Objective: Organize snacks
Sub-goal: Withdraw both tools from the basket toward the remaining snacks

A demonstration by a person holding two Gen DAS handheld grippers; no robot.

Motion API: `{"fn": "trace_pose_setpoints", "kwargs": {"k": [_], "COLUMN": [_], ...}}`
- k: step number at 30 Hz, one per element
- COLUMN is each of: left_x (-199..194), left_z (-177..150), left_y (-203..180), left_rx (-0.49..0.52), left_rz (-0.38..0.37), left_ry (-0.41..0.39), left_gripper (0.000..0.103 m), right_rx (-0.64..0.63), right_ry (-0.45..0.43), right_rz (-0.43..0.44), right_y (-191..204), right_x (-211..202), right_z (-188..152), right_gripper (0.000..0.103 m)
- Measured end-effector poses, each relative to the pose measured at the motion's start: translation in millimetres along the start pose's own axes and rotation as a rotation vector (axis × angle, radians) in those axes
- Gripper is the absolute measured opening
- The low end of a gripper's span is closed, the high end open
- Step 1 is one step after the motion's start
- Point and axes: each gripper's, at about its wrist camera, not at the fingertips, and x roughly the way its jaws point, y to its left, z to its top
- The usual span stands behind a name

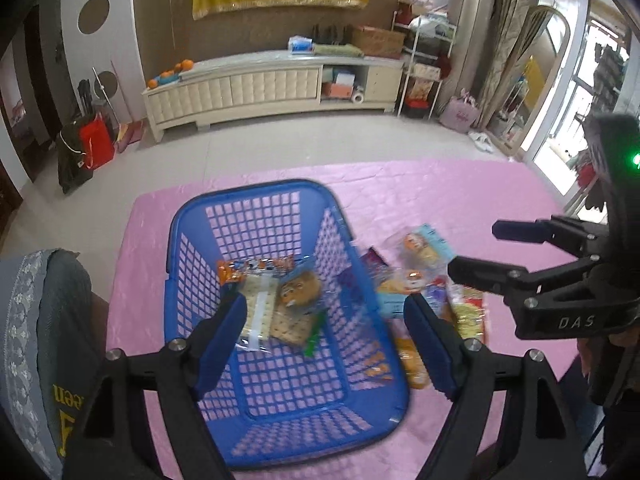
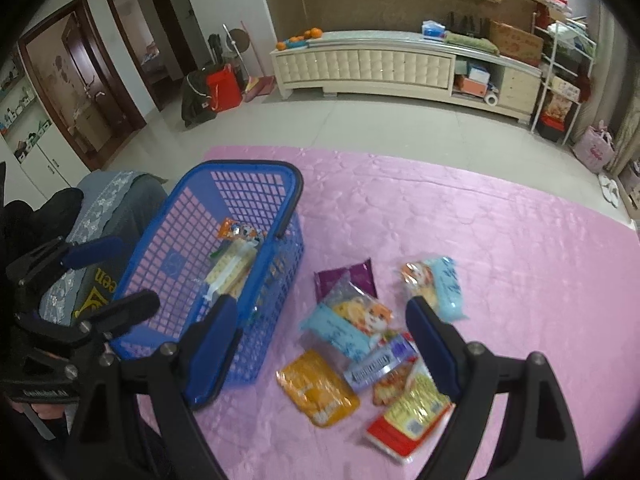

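Note:
A blue plastic basket (image 1: 256,196) stands on the pink tablecloth (image 1: 440,192); it also shows in the right wrist view (image 2: 244,168). Inside lie a few snacks: an orange packet (image 1: 256,266), a cracker pack (image 1: 258,312) and a brown biscuit pack (image 1: 300,288). My left gripper (image 1: 326,340) is open and empty above the basket. Several snack packets lie loose to the right of the basket, among them an orange pouch (image 2: 316,388), a light blue pack (image 2: 446,288), a purple packet (image 2: 348,280) and a yellow-red pack (image 2: 412,416). My right gripper (image 2: 324,352) is open and empty above this pile.
A grey cloth-covered chair back (image 2: 104,208) stands left of the basket. Beyond the table are tiled floor (image 2: 360,128), a long cream cabinet (image 2: 380,64) and a white shelf rack (image 2: 564,76). The other gripper shows at the right edge of the left wrist view (image 1: 480,250).

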Motion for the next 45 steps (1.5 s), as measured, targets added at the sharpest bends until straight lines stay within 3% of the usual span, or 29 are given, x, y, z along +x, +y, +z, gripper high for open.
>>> {"fn": "trace_pose_setpoints", "kwargs": {"k": [10, 21, 26, 33, 39, 44, 45], "left_x": [-38, -15, 6, 39, 76, 106, 110], "left_z": [-10, -28, -32, -39, -45, -48, -48], "left_y": [-62, -134, -156, -176, -191, -197, -198], "left_rx": [0.072, 0.173, 0.218, 0.261, 0.299, 0.326, 0.330], "left_rz": [-0.043, -0.092, -0.127, -0.096, -0.096, -0.088, -0.088], "left_ry": [-0.058, -0.014, 0.029, 0.069, 0.150, 0.204, 0.210], "left_gripper": [0.082, 0.082, 0.082, 0.082, 0.083, 0.103, 0.103], "right_rx": [0.034, 0.145, 0.210, 0.282, 0.294, 0.294, 0.293], "right_ry": [-0.045, -0.055, -0.044, -0.031, 0.003, 0.028, 0.035], "right_rz": [-0.049, -0.080, -0.094, -0.118, -0.162, -0.154, -0.152], "right_y": [-28, -76, -100, -132, -154, -165, -166], "right_x": [-65, -93, -93, -81, -59, -38, -34], "right_z": [-41, -86, -108, -128, -141, -151, -153], "right_gripper": [0.089, 0.089, 0.089, 0.089, 0.089, 0.090, 0.090]}}
